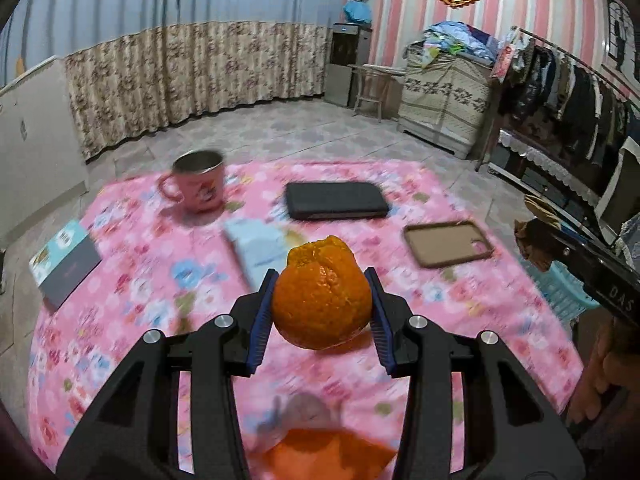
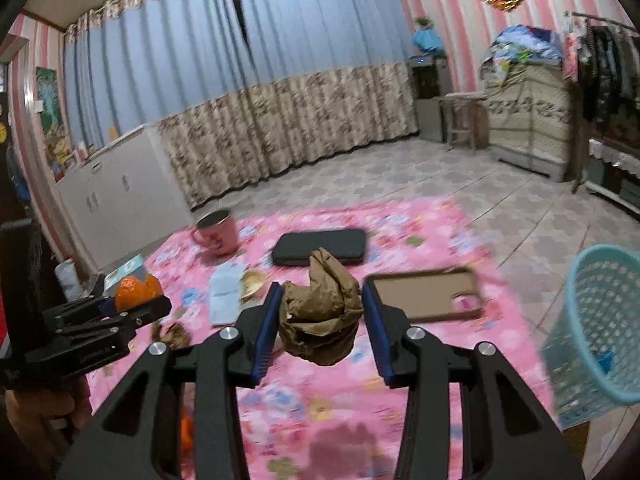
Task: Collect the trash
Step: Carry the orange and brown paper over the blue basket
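Note:
My left gripper (image 1: 322, 304) is shut on an orange peel ball (image 1: 322, 294) and holds it above the pink floral tablecloth (image 1: 132, 292). It also shows at the left of the right wrist view (image 2: 136, 300) with the orange peel (image 2: 134, 289). My right gripper (image 2: 320, 312) is shut on a crumpled brown paper wad (image 2: 320, 312) held above the table. It shows at the right edge of the left wrist view (image 1: 538, 246). A light blue mesh trash basket (image 2: 600, 328) stands on the floor right of the table. Another orange peel piece (image 1: 320, 454) lies at the near table edge.
On the table are a pink mug (image 1: 198, 184), a black case (image 1: 336, 200), a brown phone case (image 1: 448, 242), a light blue tissue pack (image 1: 260, 250), a booklet (image 1: 64, 262), a small gold wrapper (image 2: 252, 282) and brown scraps (image 2: 174, 334). The basket also shows in the left view (image 1: 560, 288).

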Motion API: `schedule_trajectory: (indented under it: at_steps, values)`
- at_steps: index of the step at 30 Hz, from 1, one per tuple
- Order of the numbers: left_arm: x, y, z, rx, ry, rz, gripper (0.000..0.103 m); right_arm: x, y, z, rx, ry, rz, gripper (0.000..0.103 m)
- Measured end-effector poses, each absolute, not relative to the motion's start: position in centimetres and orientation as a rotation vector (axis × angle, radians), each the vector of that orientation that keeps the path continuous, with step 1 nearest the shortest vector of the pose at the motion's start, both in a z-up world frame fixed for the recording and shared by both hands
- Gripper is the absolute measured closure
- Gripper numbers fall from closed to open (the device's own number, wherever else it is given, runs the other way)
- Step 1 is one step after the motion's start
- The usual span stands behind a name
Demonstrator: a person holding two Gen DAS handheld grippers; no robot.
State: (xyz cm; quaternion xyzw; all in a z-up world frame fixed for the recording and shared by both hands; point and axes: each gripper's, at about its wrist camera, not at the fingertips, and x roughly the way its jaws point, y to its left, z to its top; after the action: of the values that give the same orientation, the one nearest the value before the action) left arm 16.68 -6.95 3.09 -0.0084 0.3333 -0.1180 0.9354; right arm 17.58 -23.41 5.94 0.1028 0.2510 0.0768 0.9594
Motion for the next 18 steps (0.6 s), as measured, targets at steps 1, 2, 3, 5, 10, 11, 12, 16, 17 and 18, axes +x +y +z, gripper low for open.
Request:
schedule_trajectory:
  at_steps: [1, 2, 3, 5, 10, 11, 12, 16, 17, 18]
  values:
    - [17.1, -8.3, 3.7, -0.014, 0.669, -0.257, 0.061, 17.4, -24.6, 6.3, 0.219, 0.495, 0.138, 0.062]
    - [17.4, -9.3, 4.2, -0.008, 0.662, -0.269, 0.061, 17.2, -25.8, 6.6, 0.229, 0.486, 0.122, 0.062]
    - [17.6, -10.3, 4.5, -0.002, 0.657, -0.281, 0.061, 17.0, -26.9, 6.8, 0.234, 0.477, 0.104, 0.062]
    - [18.1, -13.2, 5.5, 0.012, 0.638, -0.321, 0.061, 16.6, -28.8, 7.1, 0.233, 0.462, 0.068, 0.062]
    - [18.7, -19.9, 6.8, 0.049, 0.611, -0.4, 0.061, 15.1, -34.1, 7.6, 0.186, 0.433, -0.07, 0.062]
    - [18.9, -21.1, 6.8, 0.055, 0.613, -0.409, 0.061, 14.9, -35.0, 7.8, 0.178, 0.433, -0.101, 0.062]
    - [19.3, -22.7, 6.7, 0.06, 0.618, -0.426, 0.061, 14.5, -36.5, 7.8, 0.171, 0.433, -0.145, 0.062]
    - [20.0, -27.4, 6.5, 0.064, 0.618, -0.483, 0.061, 12.8, -41.6, 7.5, 0.228, 0.42, -0.233, 0.062]
    - [20.1, -28.7, 6.4, 0.068, 0.614, -0.496, 0.061, 12.4, -42.7, 7.5, 0.238, 0.417, -0.256, 0.062]
    - [20.0, -29.6, 6.2, 0.071, 0.613, -0.505, 0.061, 12.1, -43.8, 7.3, 0.248, 0.415, -0.279, 0.062]
